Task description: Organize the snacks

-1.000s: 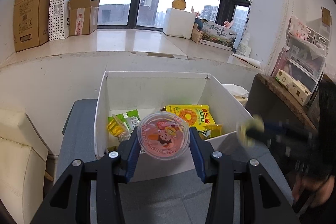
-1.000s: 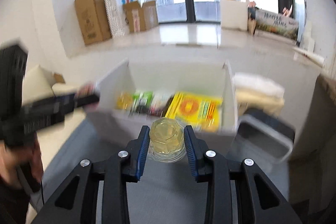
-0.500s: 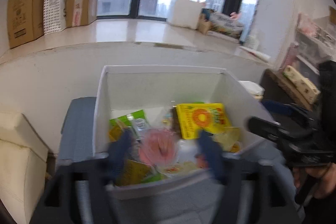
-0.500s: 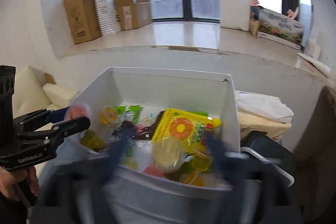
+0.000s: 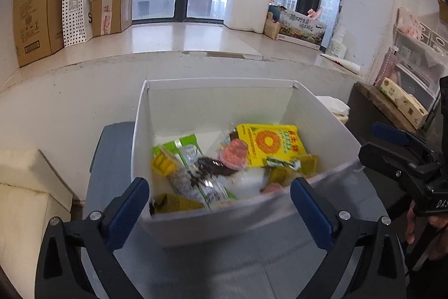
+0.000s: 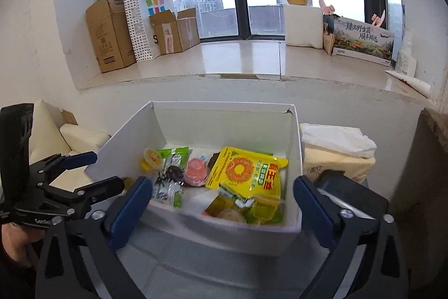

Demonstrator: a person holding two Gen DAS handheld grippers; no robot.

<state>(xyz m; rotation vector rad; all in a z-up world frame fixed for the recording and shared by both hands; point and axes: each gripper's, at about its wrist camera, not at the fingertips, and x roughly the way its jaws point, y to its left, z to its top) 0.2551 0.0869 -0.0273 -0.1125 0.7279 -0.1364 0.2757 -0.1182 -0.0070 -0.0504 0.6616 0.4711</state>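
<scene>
A white open box (image 5: 140, 136) (image 6: 296, 147) stands on a grey seat and holds several snacks. A pink jelly cup (image 5: 233, 153) (image 6: 196, 170) lies near its middle, beside a yellow packet with an orange ring (image 5: 270, 143) (image 6: 246, 173). Green packets (image 5: 187, 150) (image 6: 172, 156) lie to the left. A yellow jelly cup (image 6: 231, 215) lies by the near wall. My left gripper (image 5: 219, 202) is open and empty at the box's near edge. My right gripper (image 6: 222, 202) is open and empty at its near edge. Each gripper shows in the other's view (image 6: 78, 173) (image 5: 392, 147).
A wide window sill behind the box carries cardboard boxes (image 6: 112, 30), a dotted paper bag (image 6: 145, 18) and a white foam box (image 6: 303, 24). A cream cushion (image 5: 25, 187) is at left. A tissue pack (image 6: 336, 147) and a dark bin (image 6: 347, 192) stand at right.
Both grippers opened and released their jelly cups into the box: the pink one from the left, the yellow one from the right. Both moved forward over the near edge.
</scene>
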